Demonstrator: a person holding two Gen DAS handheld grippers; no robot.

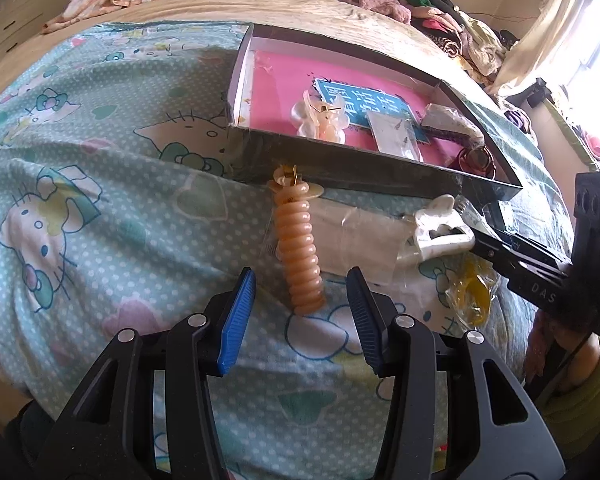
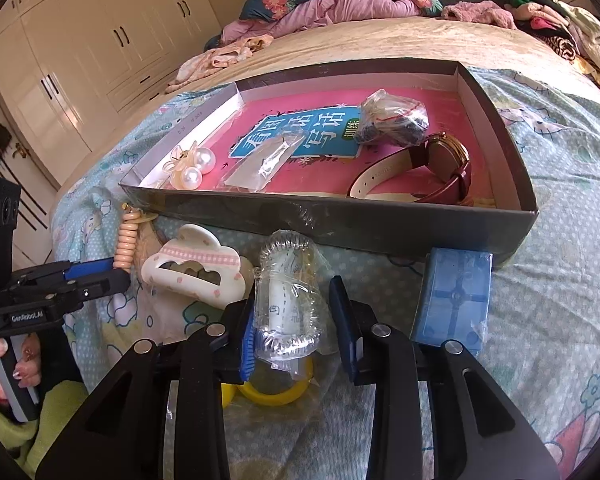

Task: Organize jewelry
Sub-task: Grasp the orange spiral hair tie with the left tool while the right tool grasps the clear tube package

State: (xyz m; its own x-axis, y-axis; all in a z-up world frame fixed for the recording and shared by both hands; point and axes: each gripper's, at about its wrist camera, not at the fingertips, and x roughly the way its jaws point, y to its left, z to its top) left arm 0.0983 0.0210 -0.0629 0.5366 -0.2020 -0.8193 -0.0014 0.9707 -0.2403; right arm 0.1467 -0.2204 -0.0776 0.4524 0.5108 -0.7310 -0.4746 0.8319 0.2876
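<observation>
My right gripper is shut on a clear plastic bag that holds a transparent coil hair tie, low over the bedsheet. Yellow rings lie beneath that bag. An orange coil hair tie stretches from the dark box toward my left gripper, which is open with the coil's near end between its blue pads, untouched. A white cloud-shaped hair claw lies between the two grippers. In the box are a pearl clip, a red-strapped watch and two small bags.
A small blue box sits on the sheet to the right of my right gripper, against the dark box's front wall. A pink book lines the box floor. Clothes are heaped at the bed's far end. Cream wardrobes stand at the left.
</observation>
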